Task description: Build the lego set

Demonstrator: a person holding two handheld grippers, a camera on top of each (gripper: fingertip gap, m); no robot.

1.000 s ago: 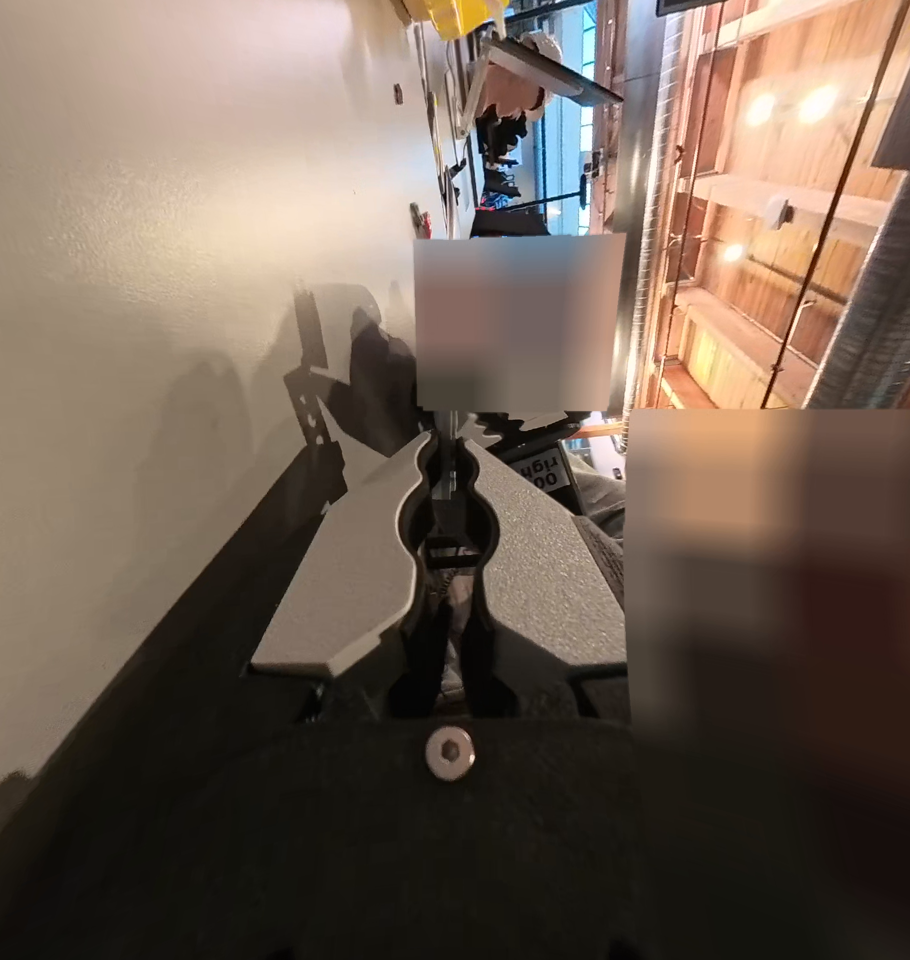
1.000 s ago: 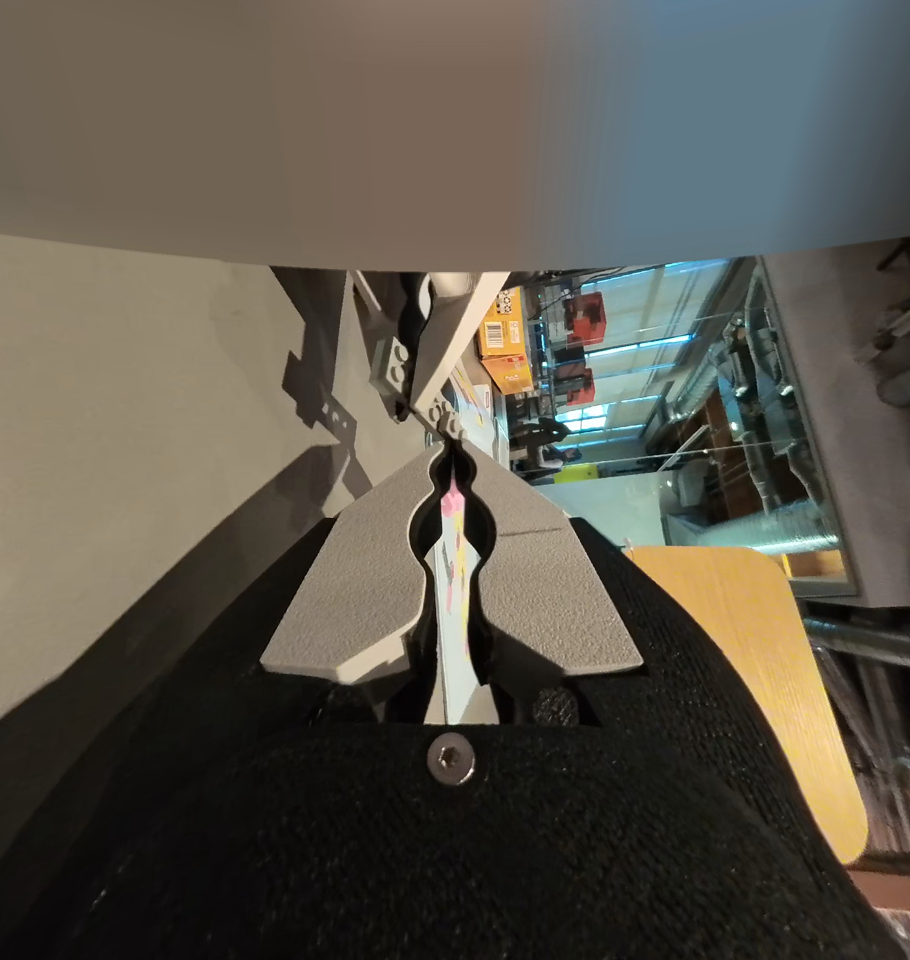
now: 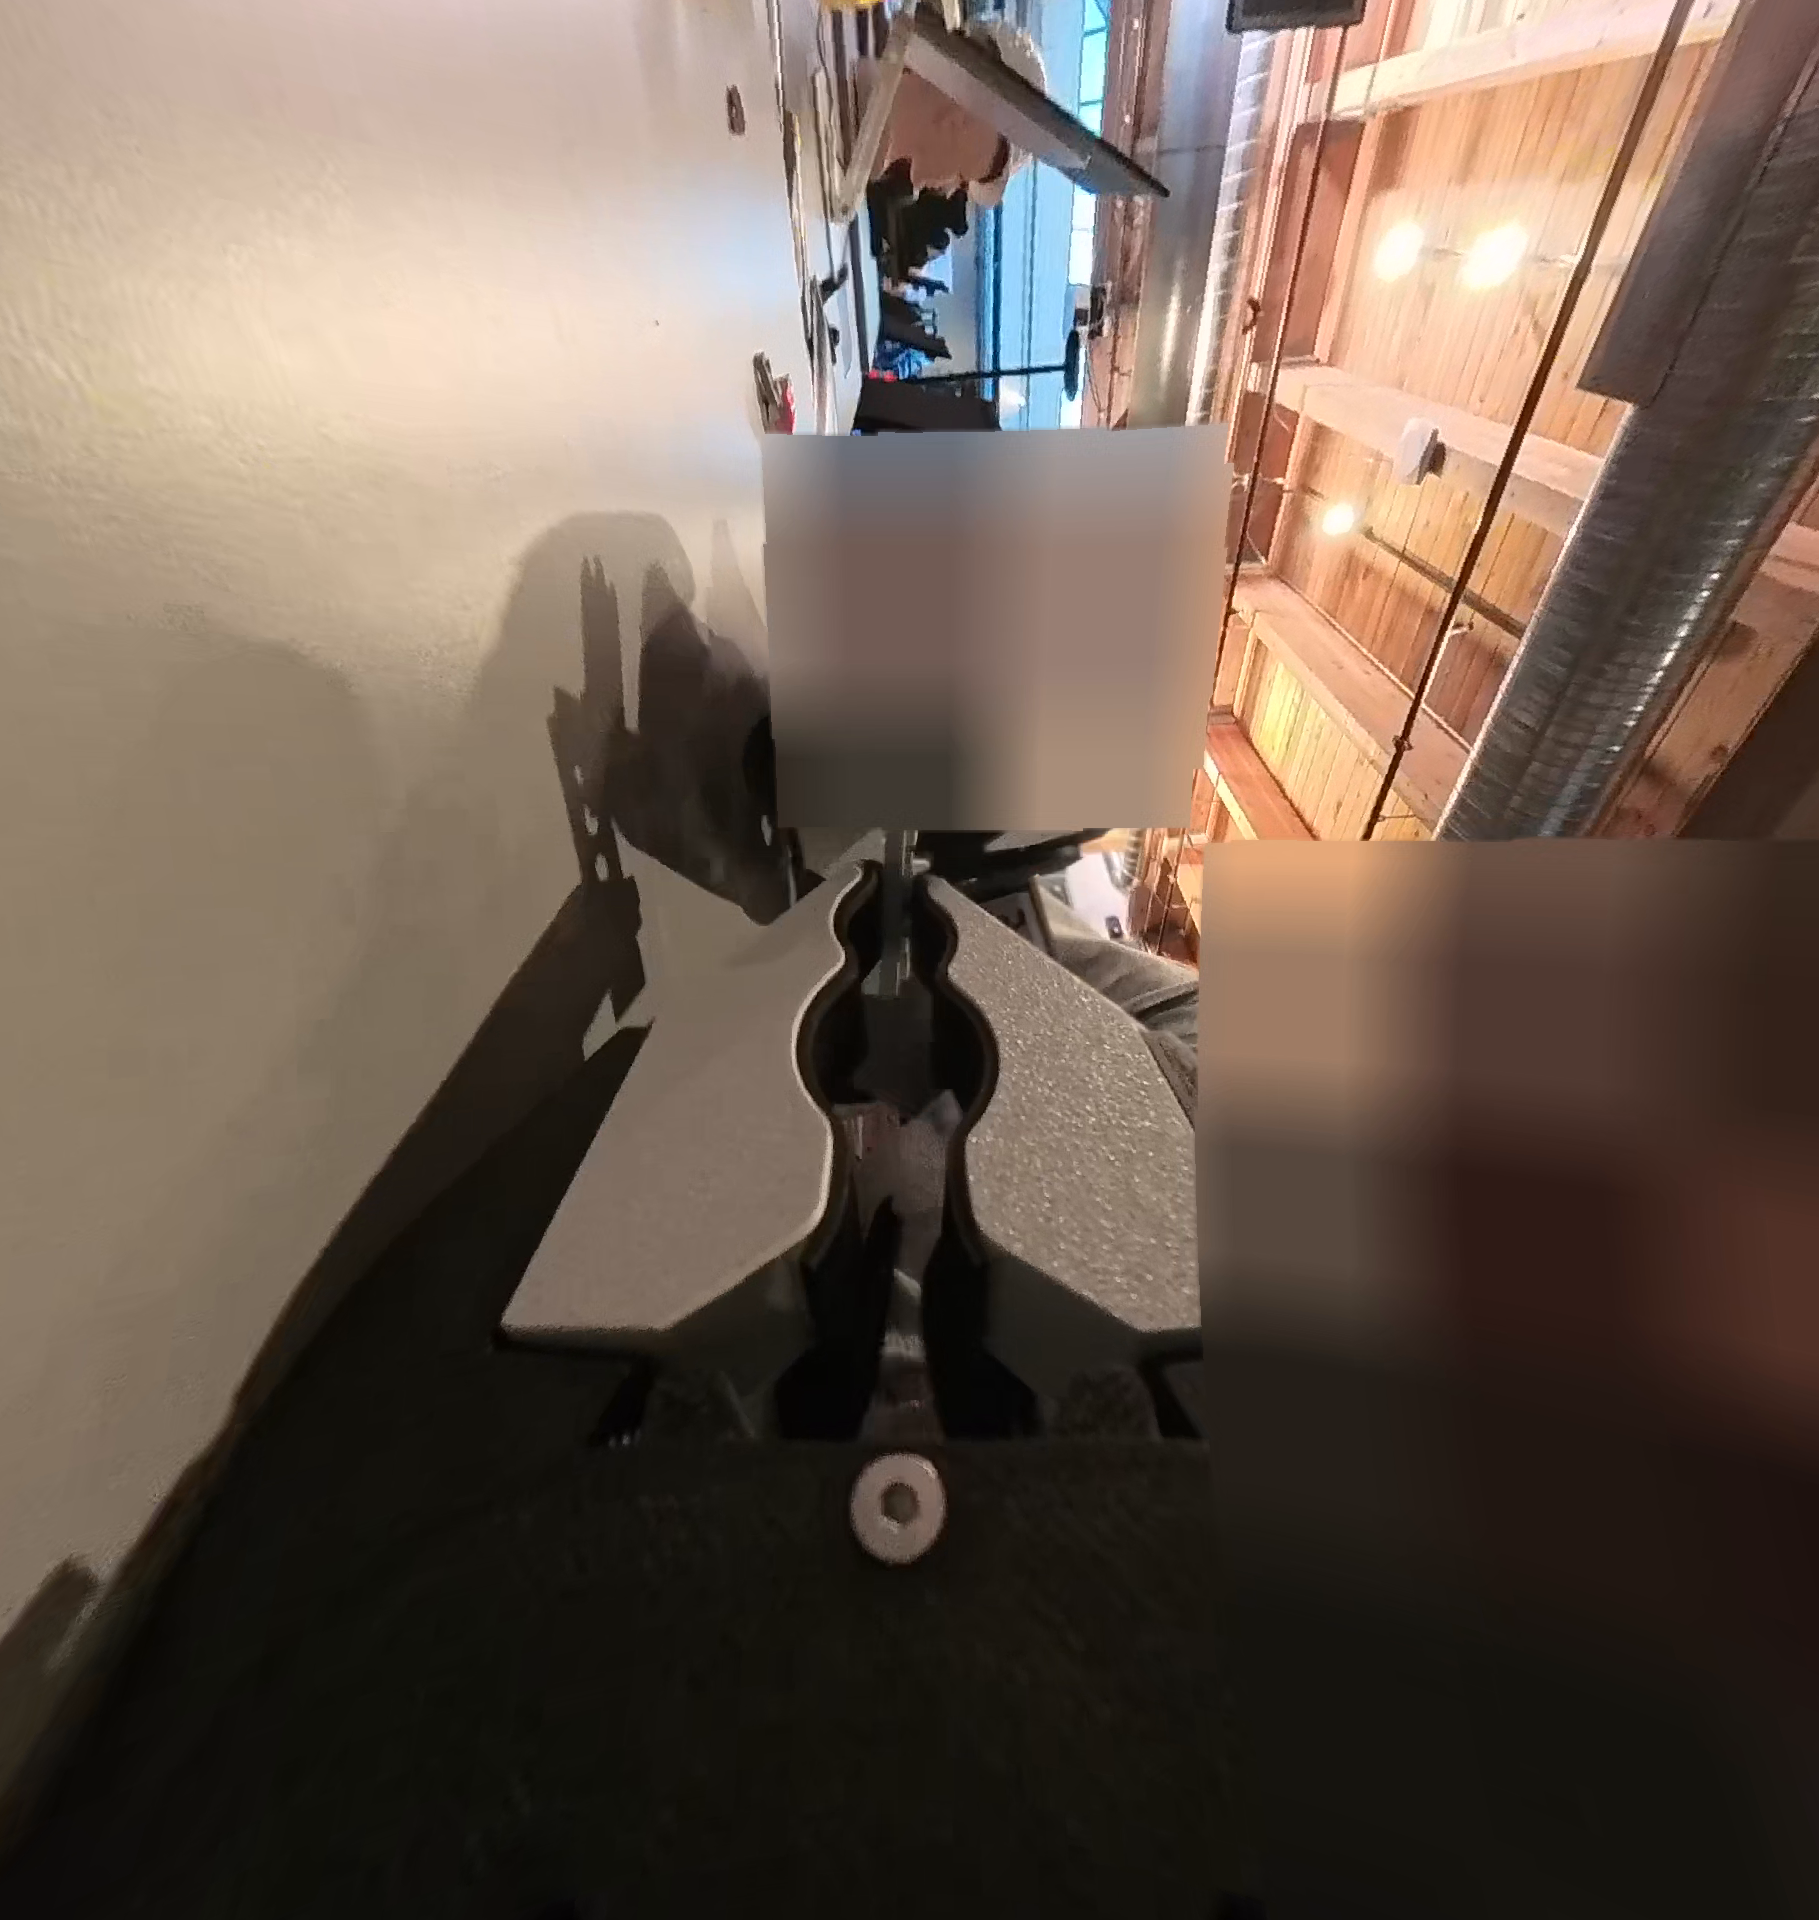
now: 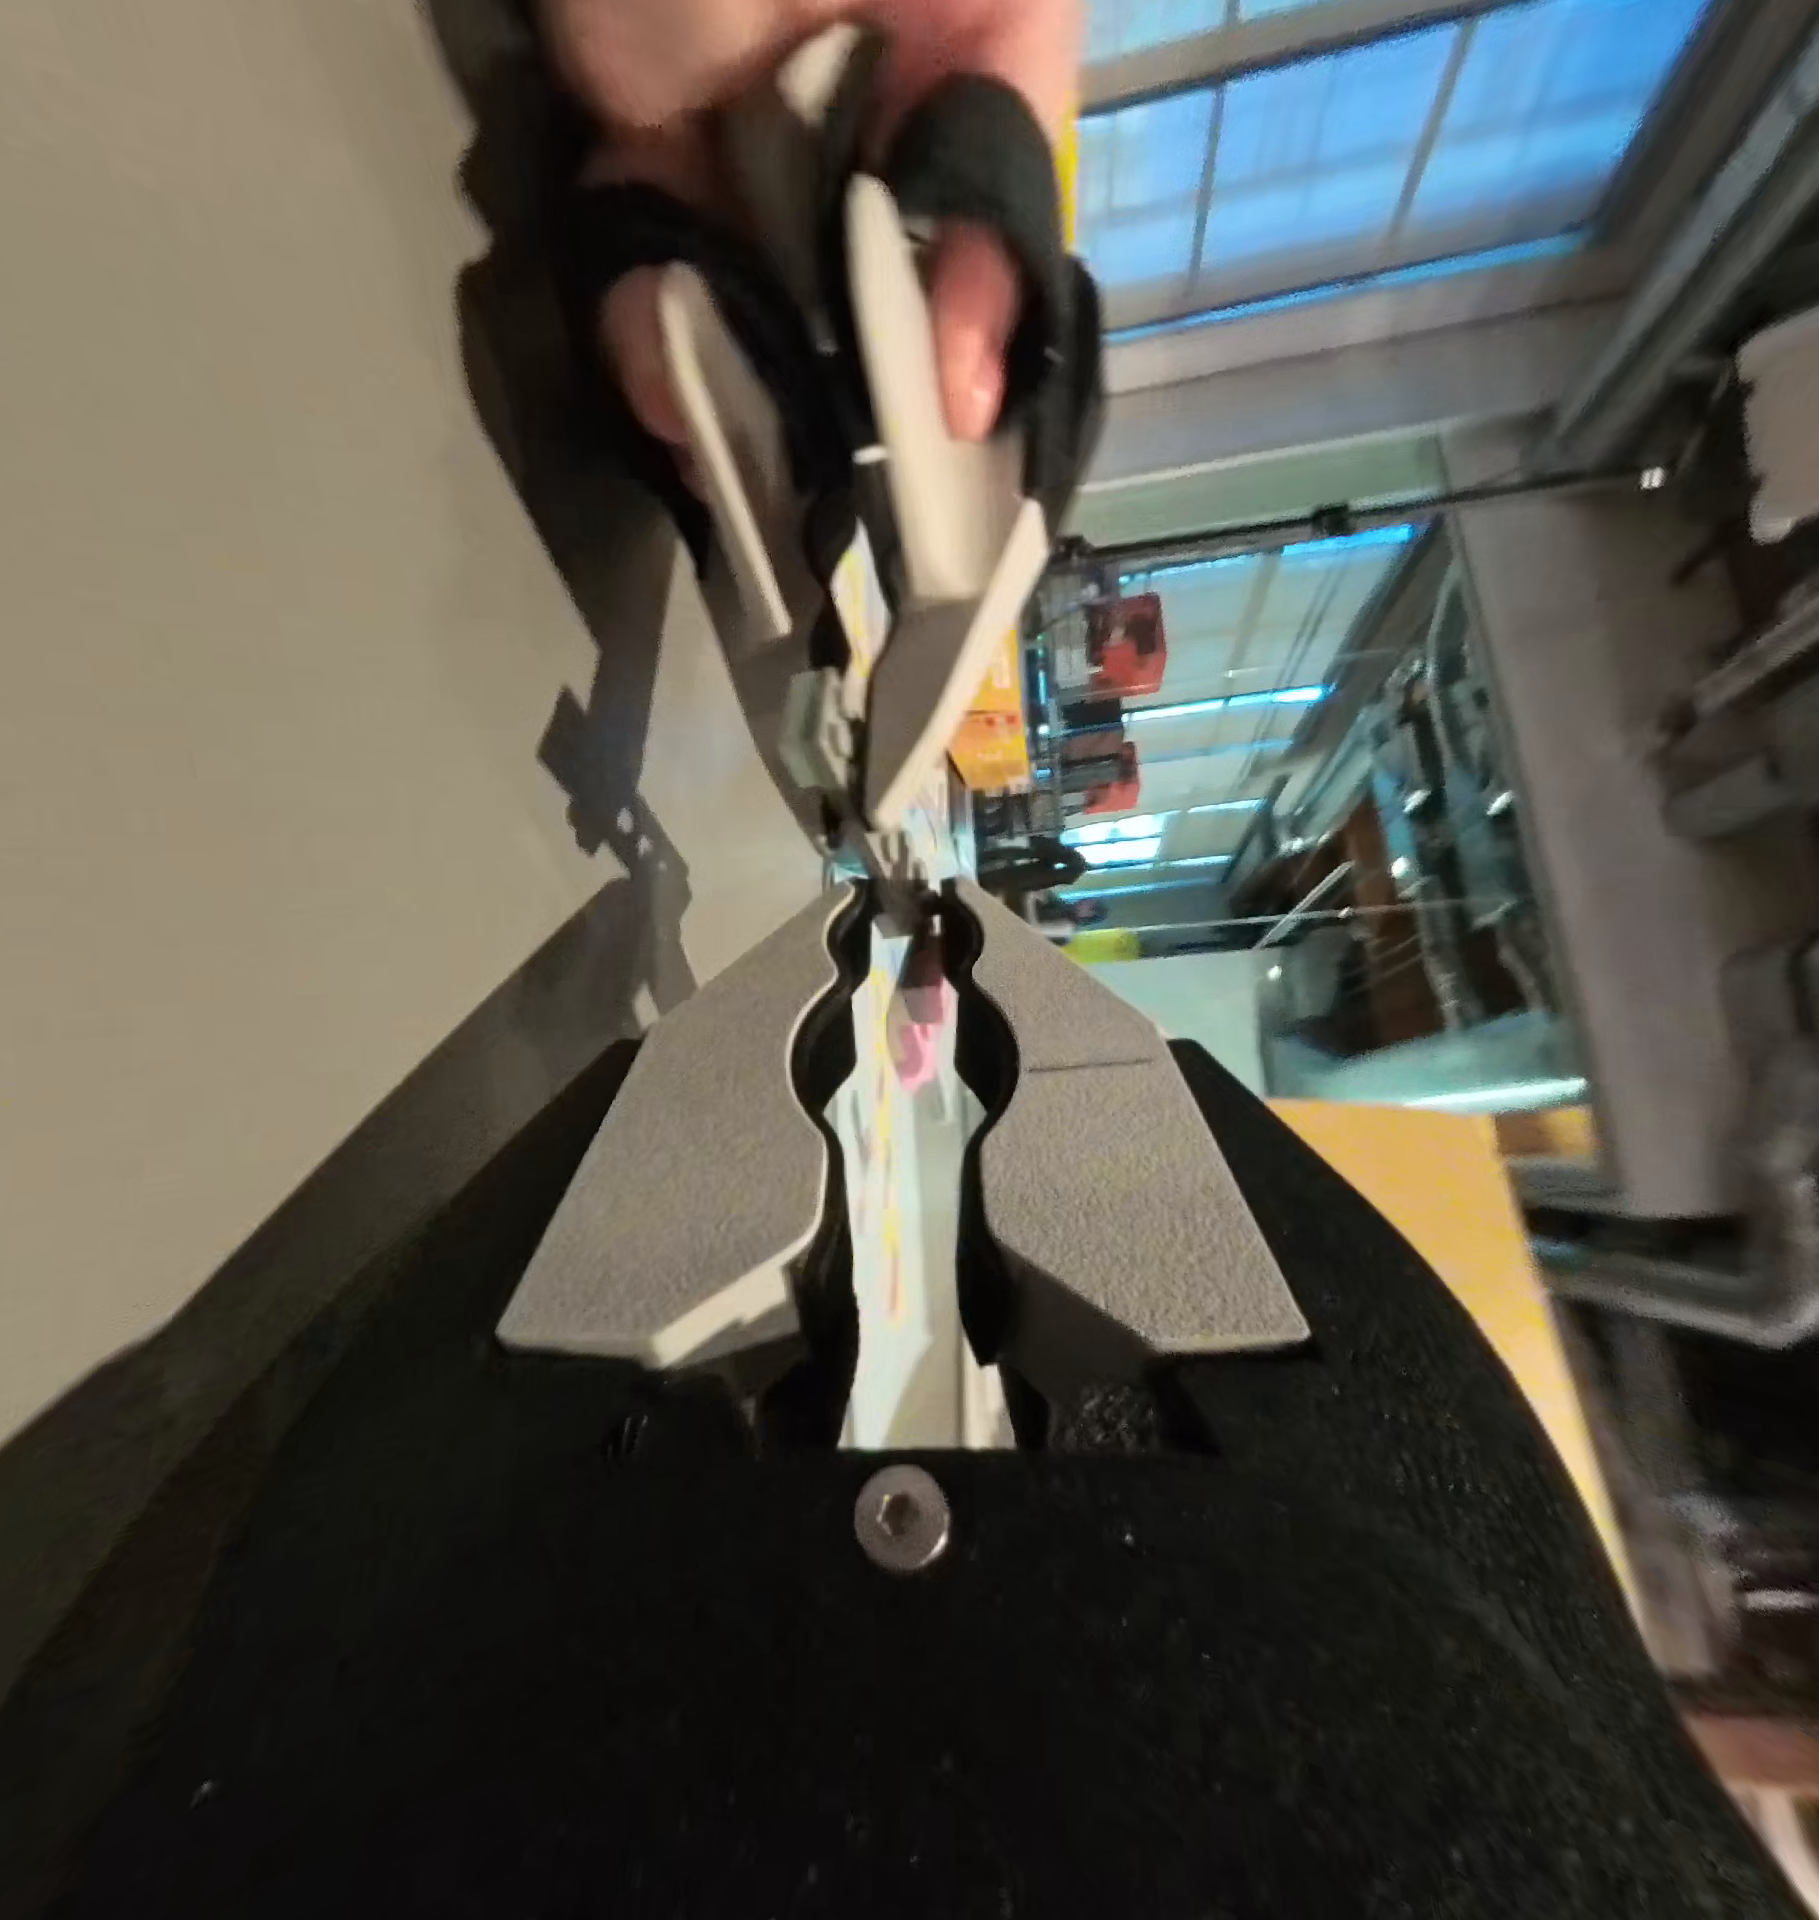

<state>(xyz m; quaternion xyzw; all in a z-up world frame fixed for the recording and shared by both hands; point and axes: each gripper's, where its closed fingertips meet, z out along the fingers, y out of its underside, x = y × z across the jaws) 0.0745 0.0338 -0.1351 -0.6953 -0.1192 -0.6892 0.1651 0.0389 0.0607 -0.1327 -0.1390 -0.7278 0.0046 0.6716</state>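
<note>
Left claw (image 3: 897,883) pinching grey lego piece (image 3: 892,940), right claw (image 4: 900,899) clamped on small lego part (image 4: 903,871)

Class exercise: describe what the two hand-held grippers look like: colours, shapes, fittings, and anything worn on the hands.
Each gripper, left gripper and right gripper, has two grey, grainy, wedge-shaped fingers with wavy inner edges, set in a black textured body with one silver hex screw. The hand on the left gripper wears black fabric.

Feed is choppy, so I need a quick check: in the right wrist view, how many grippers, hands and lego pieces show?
Grippers: 2 (right gripper, left gripper)
Hands: 1 (hand)
Lego pieces: 2 clear (grey brick, small grey piece)
Total: 5
</note>
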